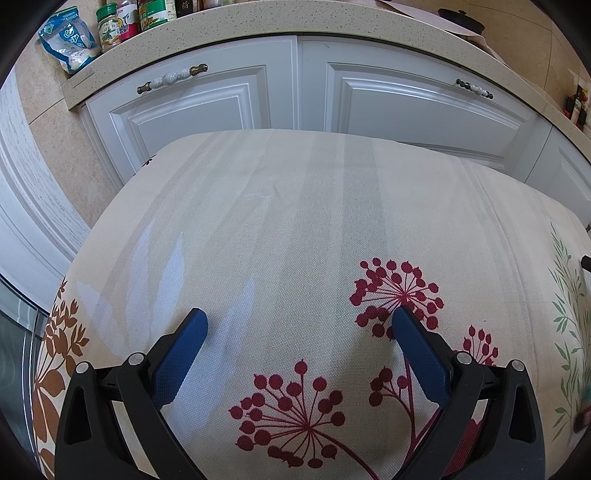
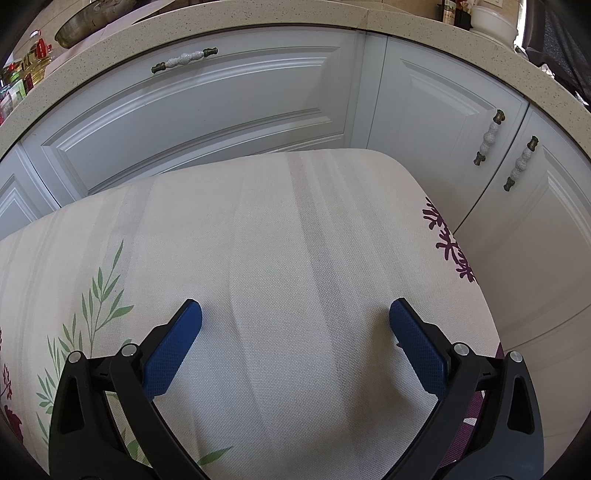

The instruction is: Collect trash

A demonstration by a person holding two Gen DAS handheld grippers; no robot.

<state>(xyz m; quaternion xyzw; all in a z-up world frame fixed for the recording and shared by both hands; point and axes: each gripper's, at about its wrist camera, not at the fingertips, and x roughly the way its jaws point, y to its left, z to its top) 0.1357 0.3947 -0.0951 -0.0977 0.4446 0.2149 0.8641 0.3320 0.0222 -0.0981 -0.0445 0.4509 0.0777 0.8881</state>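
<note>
Both tools spread wide and empty over the woven, flower-printed table point(image 1: 280, 221), left tool point(image 1: 299, 321) above red berry sprigs, right tool point(image 2: 295, 314) over plain weave; blue pouch point(image 1: 70, 40) only in left view, no trash visible.

— What sort of room is this?

— A home kitchen. White panelled cabinet doors point(image 1: 207, 99) run along the wall under a speckled stone counter point(image 1: 280, 22), and they have little ceramic handles point(image 1: 171, 78) with brass ends.

— Anything on the counter?

— Spice jars point(image 1: 108, 26) and a blue-and-white bag point(image 1: 70, 38) at one end. From the other side, a metal bowl point(image 2: 92, 22), bottles of oil point(image 2: 35, 61) and a white pot point(image 2: 493, 20).

— And in front?

— A table under a cloth point(image 1: 295, 229) printed with red flowers point(image 1: 397, 295) and green leaves point(image 2: 99, 295).
</note>
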